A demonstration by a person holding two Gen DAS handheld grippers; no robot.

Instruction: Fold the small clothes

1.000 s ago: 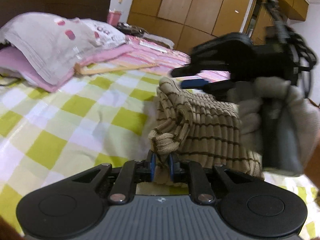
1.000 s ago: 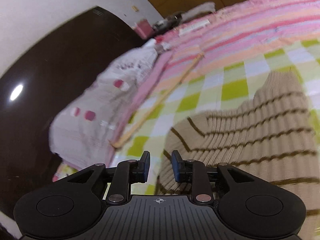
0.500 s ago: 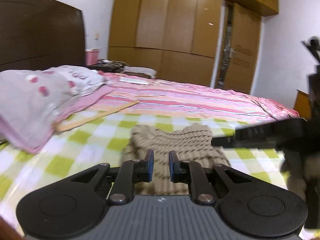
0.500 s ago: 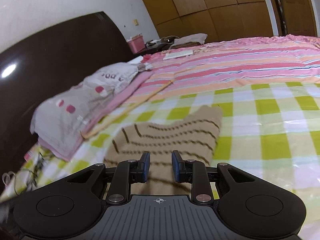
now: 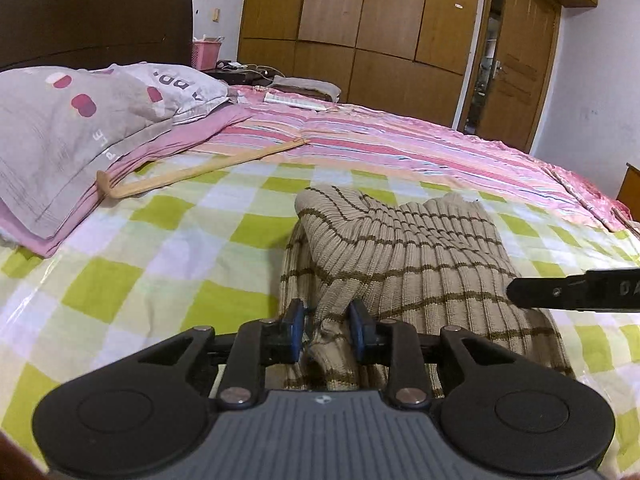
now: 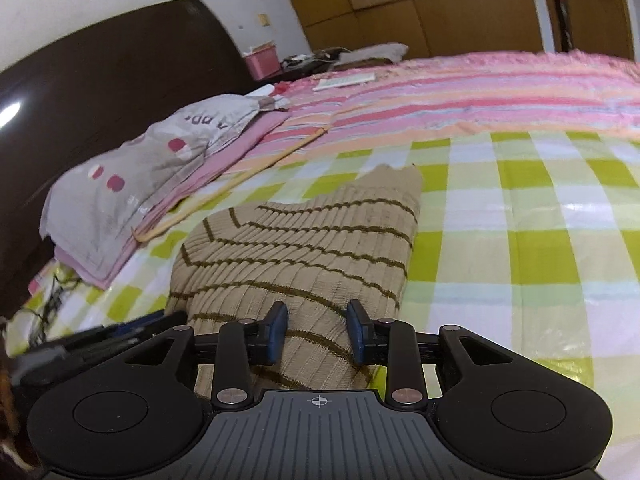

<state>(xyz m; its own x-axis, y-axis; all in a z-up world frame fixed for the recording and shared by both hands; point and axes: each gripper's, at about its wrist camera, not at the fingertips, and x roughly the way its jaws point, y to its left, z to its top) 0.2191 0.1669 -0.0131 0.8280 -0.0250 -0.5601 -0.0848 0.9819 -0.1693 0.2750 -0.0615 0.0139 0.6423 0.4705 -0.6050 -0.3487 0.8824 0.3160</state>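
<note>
Your left gripper and right gripper have just been opening, jaws apart over the beige brown-striped ribbed knit garment lying folded mid-bed; next, regrip its near edge.

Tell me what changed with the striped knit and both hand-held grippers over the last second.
The striped knit, held bunched up off the bed a second ago, now lies folded on the checked sheet. The left hand-held gripper let go of its fold; its jaws have just been opening, and the right hand-held gripper has widened too. Pillow and wooden stick unmoved.
</note>
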